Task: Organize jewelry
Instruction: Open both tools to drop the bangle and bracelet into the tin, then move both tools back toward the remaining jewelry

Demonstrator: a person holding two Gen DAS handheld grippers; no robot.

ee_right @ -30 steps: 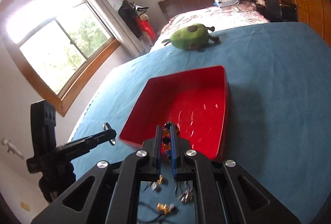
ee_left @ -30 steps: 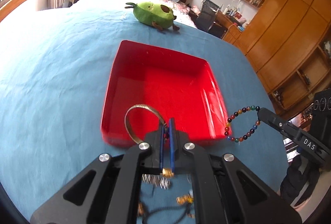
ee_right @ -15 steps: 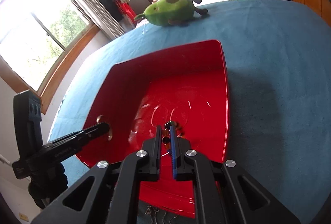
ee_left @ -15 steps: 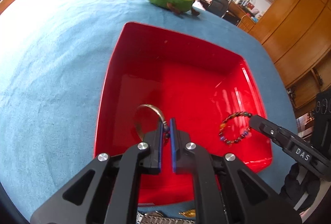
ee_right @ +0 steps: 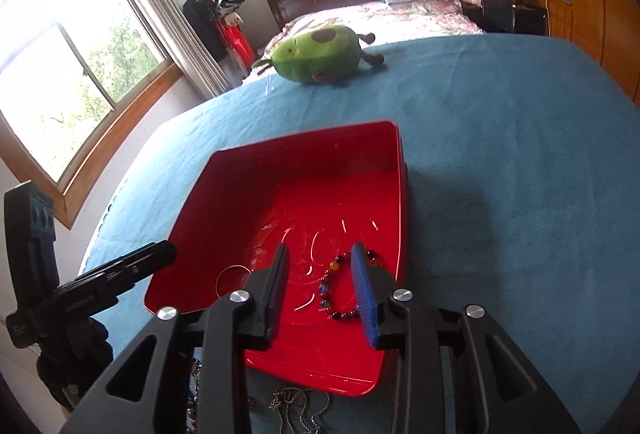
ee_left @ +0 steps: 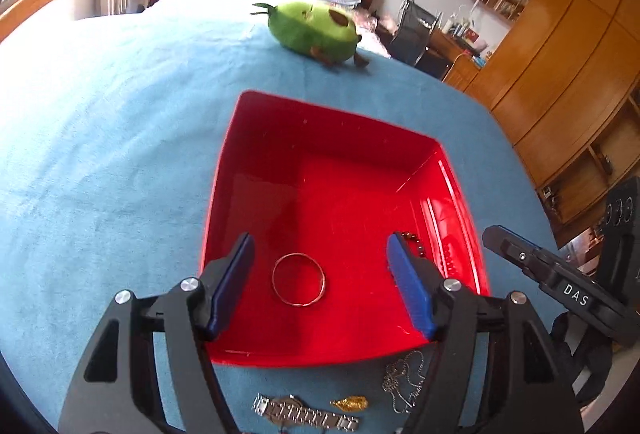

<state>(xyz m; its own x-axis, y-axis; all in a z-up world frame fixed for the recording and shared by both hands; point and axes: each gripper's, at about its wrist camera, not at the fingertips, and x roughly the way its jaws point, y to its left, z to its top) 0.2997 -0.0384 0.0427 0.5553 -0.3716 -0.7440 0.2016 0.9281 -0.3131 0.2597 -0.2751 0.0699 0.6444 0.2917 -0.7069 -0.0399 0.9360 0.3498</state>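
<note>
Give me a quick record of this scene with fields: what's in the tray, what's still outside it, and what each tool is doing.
tray: red tray on blue cloth
in tray: gold bangle, beaded bracelet
left tool: jaws just opened, bangle released
right tool: jaws just opened, bracelet lying loose
outside tray: watch, silver chain, gold piece
background: avocado plush

both wrist views look down, close; sharing the red tray (ee_left: 224,169) (ee_right: 400,169).
</note>
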